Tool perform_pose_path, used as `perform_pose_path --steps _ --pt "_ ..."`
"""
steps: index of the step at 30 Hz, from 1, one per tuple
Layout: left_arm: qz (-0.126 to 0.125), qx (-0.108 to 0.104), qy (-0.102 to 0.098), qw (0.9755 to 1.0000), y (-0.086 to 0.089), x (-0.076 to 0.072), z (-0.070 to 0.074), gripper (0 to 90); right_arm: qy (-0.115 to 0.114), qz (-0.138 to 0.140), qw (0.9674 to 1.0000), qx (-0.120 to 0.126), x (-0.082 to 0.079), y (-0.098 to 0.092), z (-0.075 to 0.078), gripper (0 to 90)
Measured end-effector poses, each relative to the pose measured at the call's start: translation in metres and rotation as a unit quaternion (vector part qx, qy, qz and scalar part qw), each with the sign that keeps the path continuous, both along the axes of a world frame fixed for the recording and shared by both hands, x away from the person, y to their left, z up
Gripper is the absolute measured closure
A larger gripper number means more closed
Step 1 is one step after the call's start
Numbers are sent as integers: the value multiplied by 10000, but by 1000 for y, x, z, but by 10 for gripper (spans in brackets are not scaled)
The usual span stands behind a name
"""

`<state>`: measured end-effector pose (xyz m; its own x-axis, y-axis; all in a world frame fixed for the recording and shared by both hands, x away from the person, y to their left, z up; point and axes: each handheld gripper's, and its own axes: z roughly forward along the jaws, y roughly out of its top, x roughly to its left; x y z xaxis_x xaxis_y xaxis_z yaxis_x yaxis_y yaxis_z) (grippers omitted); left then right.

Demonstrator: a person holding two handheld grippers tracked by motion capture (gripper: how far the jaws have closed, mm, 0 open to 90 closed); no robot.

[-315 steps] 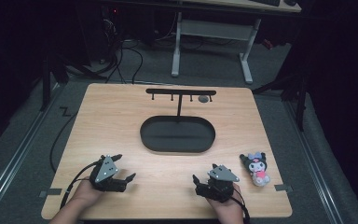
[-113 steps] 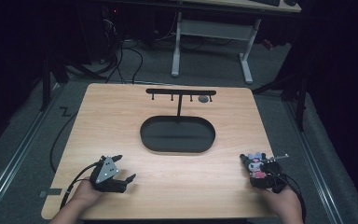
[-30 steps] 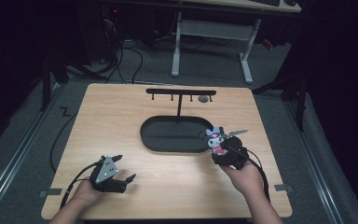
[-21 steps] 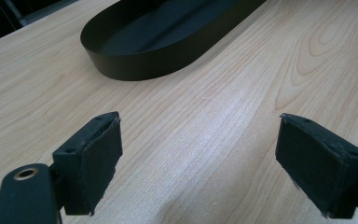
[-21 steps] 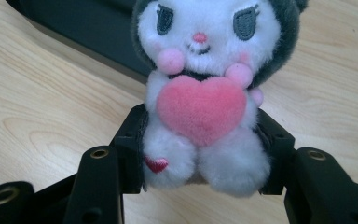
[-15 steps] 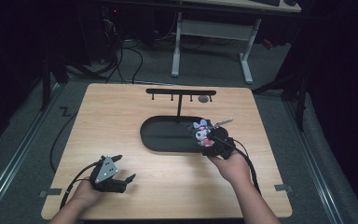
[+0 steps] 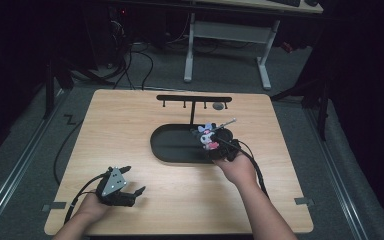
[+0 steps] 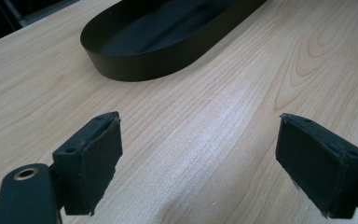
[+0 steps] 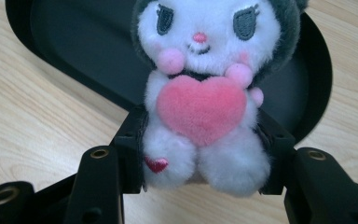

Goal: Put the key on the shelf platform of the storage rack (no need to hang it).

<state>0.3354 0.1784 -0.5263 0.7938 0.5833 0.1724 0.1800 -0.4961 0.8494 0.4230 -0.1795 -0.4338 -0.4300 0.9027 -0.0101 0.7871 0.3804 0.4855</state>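
A small plush toy with a white face, dark hood and pink heart is held over the right end of the black oval tray. My right gripper is shut on its lower body, one pad on each side. In the right gripper view the toy faces the camera, with the tray's dark floor behind it. My left gripper rests on the table near the front left corner, jaws open, nothing between the pads. The tray lies ahead of it.
A black rack with short hooks stands on a post behind the tray, with a small round grey thing beside it. The wooden table ends in edges on all sides, with dark floor, cables and a white desk frame beyond.
My right gripper has carried the plush toy leftward and away from me, from beside the tray's right end to above it. The left gripper has stayed where it was.
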Motion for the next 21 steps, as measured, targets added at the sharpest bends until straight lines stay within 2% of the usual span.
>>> perform_pose_path --steps 10,21 --pt "1 -19 -9 10000 1 0 0 154 -7 47 9999 -99 17 12 -2 480" --pt "7 -37 9 10000 1 0 0 154 89 -49 9999 -46 33 13 -14 480"
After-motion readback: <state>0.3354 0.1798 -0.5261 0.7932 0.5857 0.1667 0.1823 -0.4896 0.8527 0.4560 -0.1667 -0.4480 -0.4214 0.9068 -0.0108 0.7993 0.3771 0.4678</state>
